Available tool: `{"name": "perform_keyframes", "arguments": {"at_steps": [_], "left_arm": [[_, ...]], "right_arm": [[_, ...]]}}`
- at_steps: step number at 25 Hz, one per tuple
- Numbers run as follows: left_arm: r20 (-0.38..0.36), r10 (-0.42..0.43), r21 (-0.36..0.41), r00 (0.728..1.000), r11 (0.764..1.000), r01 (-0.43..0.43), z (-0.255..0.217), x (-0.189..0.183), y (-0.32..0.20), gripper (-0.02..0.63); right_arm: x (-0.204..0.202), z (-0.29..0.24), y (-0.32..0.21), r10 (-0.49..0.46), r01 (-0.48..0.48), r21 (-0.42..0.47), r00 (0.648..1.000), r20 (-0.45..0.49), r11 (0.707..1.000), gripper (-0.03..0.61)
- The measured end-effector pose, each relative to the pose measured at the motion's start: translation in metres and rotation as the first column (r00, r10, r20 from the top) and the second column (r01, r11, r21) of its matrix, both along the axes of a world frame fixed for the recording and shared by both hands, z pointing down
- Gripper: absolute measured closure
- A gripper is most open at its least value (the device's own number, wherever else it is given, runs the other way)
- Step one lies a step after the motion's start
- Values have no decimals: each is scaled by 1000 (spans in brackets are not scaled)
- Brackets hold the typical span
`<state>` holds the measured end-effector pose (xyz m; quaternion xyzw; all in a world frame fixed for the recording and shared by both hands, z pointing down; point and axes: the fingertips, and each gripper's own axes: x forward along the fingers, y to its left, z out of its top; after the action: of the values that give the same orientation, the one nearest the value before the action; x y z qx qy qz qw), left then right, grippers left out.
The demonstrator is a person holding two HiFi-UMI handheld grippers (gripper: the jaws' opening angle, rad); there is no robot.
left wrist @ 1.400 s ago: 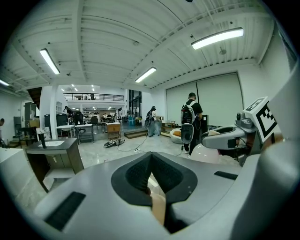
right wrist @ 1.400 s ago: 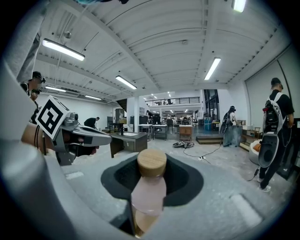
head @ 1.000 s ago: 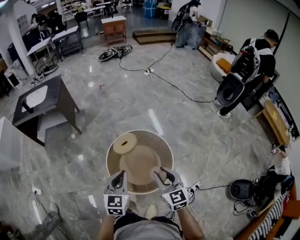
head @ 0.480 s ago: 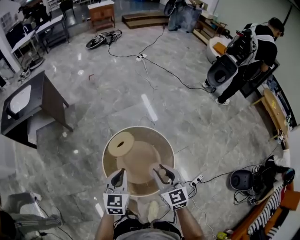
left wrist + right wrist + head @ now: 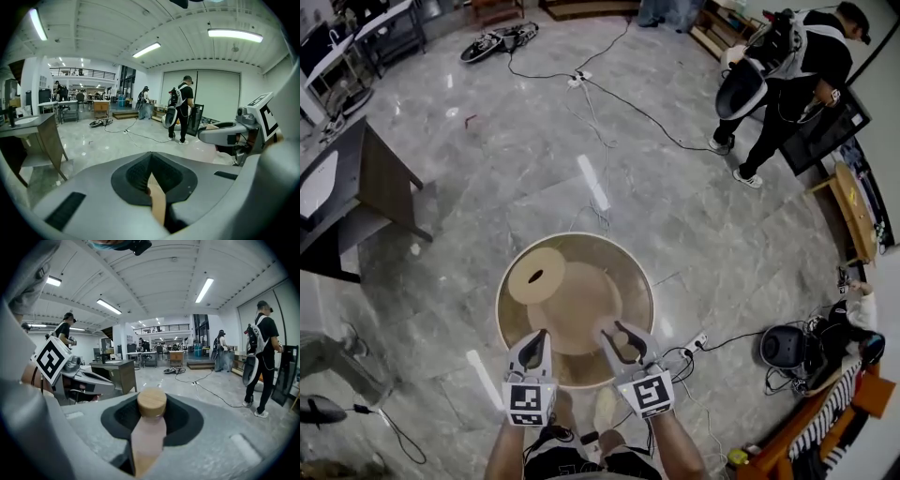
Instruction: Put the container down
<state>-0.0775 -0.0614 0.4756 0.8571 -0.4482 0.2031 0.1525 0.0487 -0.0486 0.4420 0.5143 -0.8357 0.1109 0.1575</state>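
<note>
A big round tan container [image 5: 502, 286] hangs over the grey floor in the head view, with a flat round disc [image 5: 536, 276] lying inside it at the left. My left gripper [image 5: 534, 340] grips the near rim; in the left gripper view its jaws [image 5: 151, 177] are shut on a thin tan edge [image 5: 158, 207]. My right gripper [image 5: 620, 335] holds the near rim further right. Seen from the right gripper view, that gripper [image 5: 151, 422] is shut on a pinkish piece topped by a round wooden knob [image 5: 151, 402].
A dark table [image 5: 358, 176] stands at the left. Cables [image 5: 623, 97] run across the marble floor, with a power strip [image 5: 695, 341] and a black round device [image 5: 782, 347] at the right. A person with gear [image 5: 787, 66] stands at the far right.
The floor, table and person have slid up and outward in the head view, and the container looks larger. Both grippers keep their hold on its near rim.
</note>
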Motion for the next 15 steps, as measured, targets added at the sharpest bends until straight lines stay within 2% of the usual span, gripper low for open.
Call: {"name": "perform_keyframes", "arguments": {"at_steps": [15], "left_arm": [[11,-6,-74,1000,997,6,114,-26,-52,597]], "right_arm": [[-34,112,-40,-13,13,-92,1000,-4,996,457]]}}
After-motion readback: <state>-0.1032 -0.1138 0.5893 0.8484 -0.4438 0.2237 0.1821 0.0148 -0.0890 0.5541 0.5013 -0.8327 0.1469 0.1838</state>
